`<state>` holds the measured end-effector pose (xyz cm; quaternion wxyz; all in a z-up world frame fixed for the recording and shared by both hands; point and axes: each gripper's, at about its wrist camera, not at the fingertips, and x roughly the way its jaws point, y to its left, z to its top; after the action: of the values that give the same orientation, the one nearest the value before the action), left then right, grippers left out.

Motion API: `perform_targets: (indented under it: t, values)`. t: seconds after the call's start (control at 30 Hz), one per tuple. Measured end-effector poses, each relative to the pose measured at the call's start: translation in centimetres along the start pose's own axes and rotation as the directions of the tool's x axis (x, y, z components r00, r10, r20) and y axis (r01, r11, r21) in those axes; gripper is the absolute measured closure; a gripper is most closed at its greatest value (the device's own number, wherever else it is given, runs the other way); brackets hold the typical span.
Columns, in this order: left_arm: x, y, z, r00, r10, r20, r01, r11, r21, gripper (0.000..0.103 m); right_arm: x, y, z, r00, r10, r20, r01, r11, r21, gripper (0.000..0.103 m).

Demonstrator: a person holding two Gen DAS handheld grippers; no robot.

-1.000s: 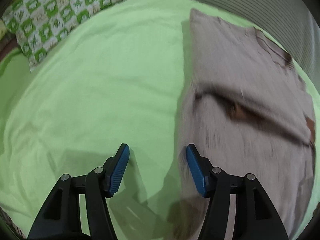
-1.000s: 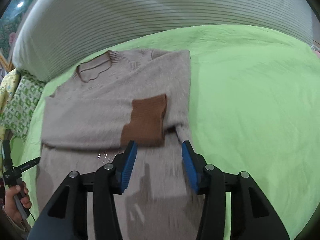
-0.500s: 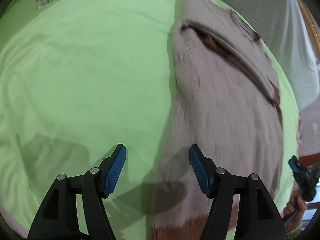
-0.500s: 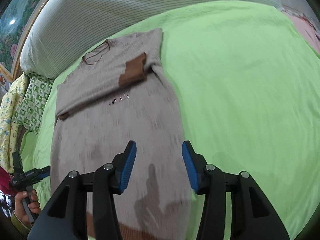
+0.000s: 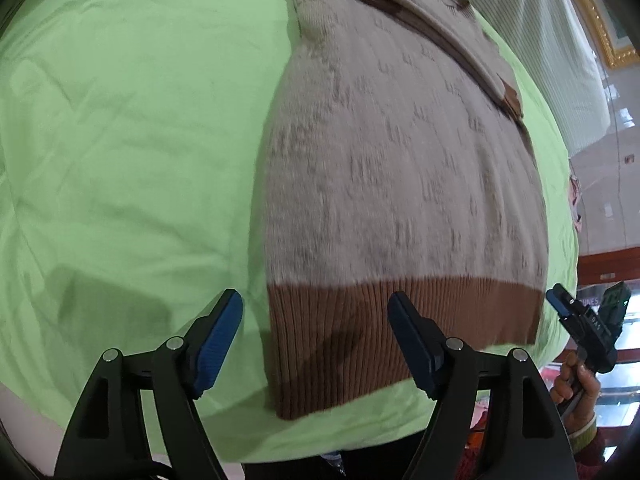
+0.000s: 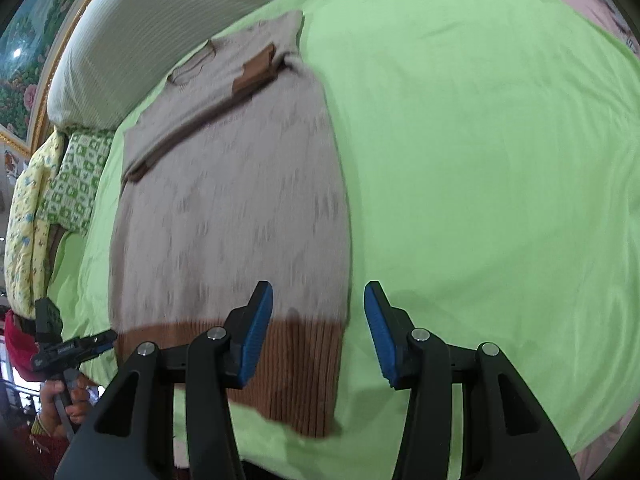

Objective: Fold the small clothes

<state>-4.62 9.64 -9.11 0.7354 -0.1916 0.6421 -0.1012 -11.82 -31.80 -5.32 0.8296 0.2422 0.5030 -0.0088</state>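
A beige knit sweater (image 5: 392, 168) (image 6: 232, 208) with a brown ribbed hem (image 5: 340, 336) lies flat on the green bed sheet (image 5: 128, 140). Its sleeves are folded across the chest, and a brown cuff (image 6: 256, 68) shows. My left gripper (image 5: 316, 340) hovers over the hem's left corner; its jaws are opening and the pads touch nothing. My right gripper (image 6: 318, 334) stands open over the hem's right corner (image 6: 316, 344), which shows between its fingers. Each gripper also appears in the other's view, held by a hand: the right gripper (image 5: 576, 320) and the left gripper (image 6: 76, 350).
A striped white cushion (image 6: 168, 12) runs along the head of the bed. A green-checked pillow (image 6: 76, 176) and a yellow floral quilt (image 6: 28, 208) lie at the left. The bed's near edge (image 5: 320, 440) is just below the hem. Bare green sheet (image 6: 480, 160) spreads right of the sweater.
Both grippers have drawn back from the sweater's chest down to its brown hem at the near bed edge. The left jaws have widened. The right jaws keep the same gap.
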Motion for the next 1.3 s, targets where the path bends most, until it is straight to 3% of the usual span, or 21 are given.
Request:
perform_targets:
  t: [0.2, 0.4, 0.43, 0.47, 0.5, 0.53, 0.57, 0.6, 0.67, 0.9, 1.1, 1.3]
  values:
    - [-0.1, -0.2, -0.8, 1.0, -0.022, -0.005, 0.022, 1.0, -0.008, 0.023, 0.9, 0.4, -3.2, 0.997, 0.045, -0.06, -0.045, 0.999, 0.012, 0.054]
    - [0.6, -0.7, -0.5, 1.0, -0.03, 0.002, 0.03, 1.0, -0.01, 0.022, 1.6, 0.0, -3.7, 0.993, 0.103, -0.054, -0.099, 0.992, 0.075, 0.054]
    - [0.7, -1.0, -0.4, 1.0, -0.019, 0.007, 0.019, 1.0, -0.001, 0.03, 1.7, -0.1, -3.6, 0.992, 0.116, -0.05, -0.111, 0.99, 0.093, 0.054]
    - [0.7, -1.3, -0.4, 1.0, -0.005, 0.015, 0.005, 1.0, 0.011, 0.048, 1.9, -0.4, -3.5, 0.99, 0.132, -0.046, -0.126, 0.985, 0.119, 0.054]
    - [0.8, -1.5, -0.4, 1.0, 0.009, 0.017, -0.009, 1.0, 0.026, 0.057, 1.9, -0.4, -3.5, 0.989, 0.143, -0.041, -0.136, 0.982, 0.134, 0.054]
    - [0.9, -1.5, -0.4, 1.0, 0.016, 0.017, -0.016, 0.999, 0.039, 0.076, 2.0, -0.5, -3.5, 0.987, 0.158, -0.035, -0.152, 0.977, 0.151, 0.055]
    - [1.0, -1.4, -0.4, 1.0, -0.002, 0.012, 0.002, 0.999, 0.04, 0.091, 2.0, -0.6, -3.4, 0.985, 0.168, -0.03, -0.161, 0.975, 0.156, 0.071]
    - [1.0, -1.0, -0.4, 0.999, -0.04, 0.004, 0.04, 0.999, 0.029, 0.091, 2.0, -0.5, -3.5, 0.986, 0.165, -0.031, -0.159, 0.976, 0.149, 0.096]
    - [0.5, -0.4, -0.6, 0.997, -0.076, 0.016, 0.076, 0.997, 0.01, 0.093, 2.0, -0.5, -3.6, 0.987, 0.154, -0.048, -0.147, 0.98, 0.135, 0.096]
    - [-2.8, 0.1, -1.5, 0.981, -0.169, 0.09, 0.166, 0.985, 0.038, 0.094, -1.6, -1.9, -3.5, 0.981, 0.193, 0.012, -0.193, 0.973, 0.123, 0.097]
    - [-5.2, -1.1, 0.1, 0.964, -0.222, 0.147, 0.214, 0.975, 0.064, 0.094, -3.0, -0.8, -1.5, 0.959, 0.274, 0.067, -0.28, 0.955, 0.102, 0.097]
    - [-6.5, -3.1, 3.5, 0.944, -0.25, 0.217, 0.237, 0.968, 0.085, 0.094, -3.4, 2.0, 2.6, 0.93, 0.347, 0.122, -0.355, 0.934, 0.051, 0.097]
